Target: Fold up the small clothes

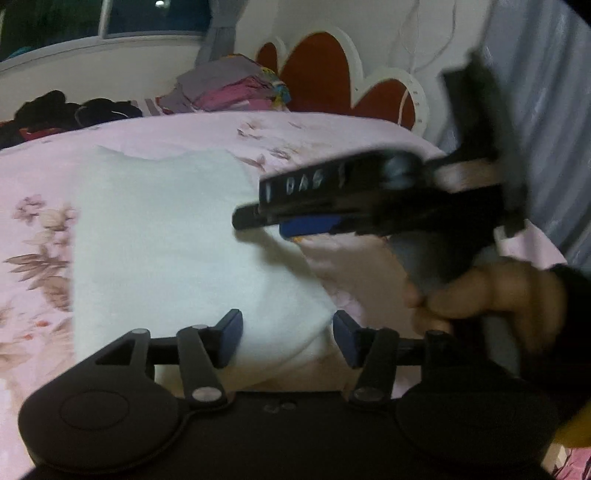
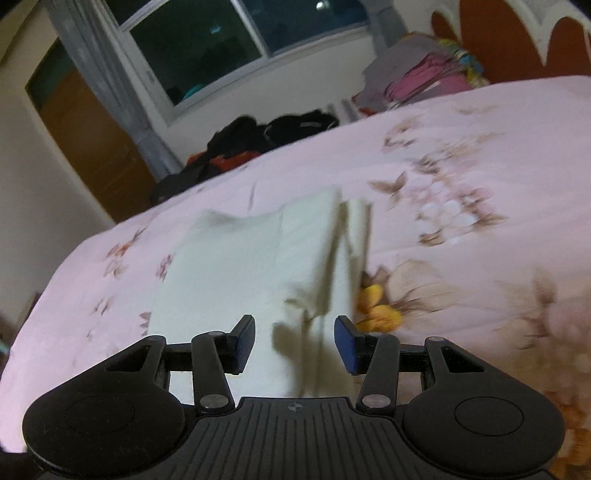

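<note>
Our left wrist cam sits low and close over the bed (image 1: pixel 155 129), looking across it toward the headboard (image 1: pixel 317 74) and window (image 1: pixel 147 18). Our right wrist cam is also low, aimed more at the window (image 2: pixel 207 48) and door (image 2: pixel 92 136). We get the white garment (image 1: pixel 166 236) (image 2: pixel 240 266) and clothes pile (image 1: pixel 229 86) (image 2: pixel 421 77) in both.

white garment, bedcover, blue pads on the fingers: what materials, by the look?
White garment: soft matte cloth, likely cotton knit; it creases and lies limp in flat layers. Bedcover: thin woven fabric, pink with a printed floral pattern, faint sheen; fibre unclear. Blue pads on the fingers: matte, probably rubber or foam, mounted on black rigid links that look like moulded plastic with metal pivot pins.
</note>
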{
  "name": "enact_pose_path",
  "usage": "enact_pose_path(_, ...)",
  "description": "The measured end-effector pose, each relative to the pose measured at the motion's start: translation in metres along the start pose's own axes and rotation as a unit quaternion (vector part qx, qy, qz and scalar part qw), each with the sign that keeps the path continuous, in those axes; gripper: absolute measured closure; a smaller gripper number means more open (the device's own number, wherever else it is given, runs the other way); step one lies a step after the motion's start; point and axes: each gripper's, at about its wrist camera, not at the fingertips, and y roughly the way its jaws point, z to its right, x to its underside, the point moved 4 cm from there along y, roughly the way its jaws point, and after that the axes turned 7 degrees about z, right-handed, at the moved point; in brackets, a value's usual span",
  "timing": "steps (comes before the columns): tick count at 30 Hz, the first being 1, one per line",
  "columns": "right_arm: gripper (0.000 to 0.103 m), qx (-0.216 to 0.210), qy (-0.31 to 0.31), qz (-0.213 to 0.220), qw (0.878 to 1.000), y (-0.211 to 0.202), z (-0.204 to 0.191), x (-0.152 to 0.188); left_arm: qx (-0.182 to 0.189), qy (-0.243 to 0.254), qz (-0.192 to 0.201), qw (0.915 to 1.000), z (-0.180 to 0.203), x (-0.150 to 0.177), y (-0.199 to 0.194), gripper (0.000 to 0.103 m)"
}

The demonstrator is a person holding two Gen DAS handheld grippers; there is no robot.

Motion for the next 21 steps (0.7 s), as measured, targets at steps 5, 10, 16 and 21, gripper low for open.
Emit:
enact_pose_path(5, 0.056, -0.002, 0.015, -0.009, 1.0, 0.026, 0.006, -0.002, -0.048, -0.034, 0.026, 0.9979, -0.034, -0.012, -0.03, 0.047)
enact_pose_path(10, 0.065, 0.0, 0.02, -0.006, 1.0, 0.033, 0.006, -0.007, -0.1, -0.068, 0.042, 0.9918, -0.071, -0.02, -0.04, 0.047)
enact_pose_path(16, 0.089, -0.001, 0.012, -0.003, 1.0, 0.031, 0.002, -0.012, -0.129, -0.088, 0.053, 0.9862, -0.097, -0.031, -0.042, 0.047)
enact_pose_path(21, 0.091, 0.017, -0.024, 0.016, 0.999, 0.011, 0.002, -0.017, -0.12, -0.092, 0.055, 0.9869, -0.095, -0.037, -0.034, 0.047)
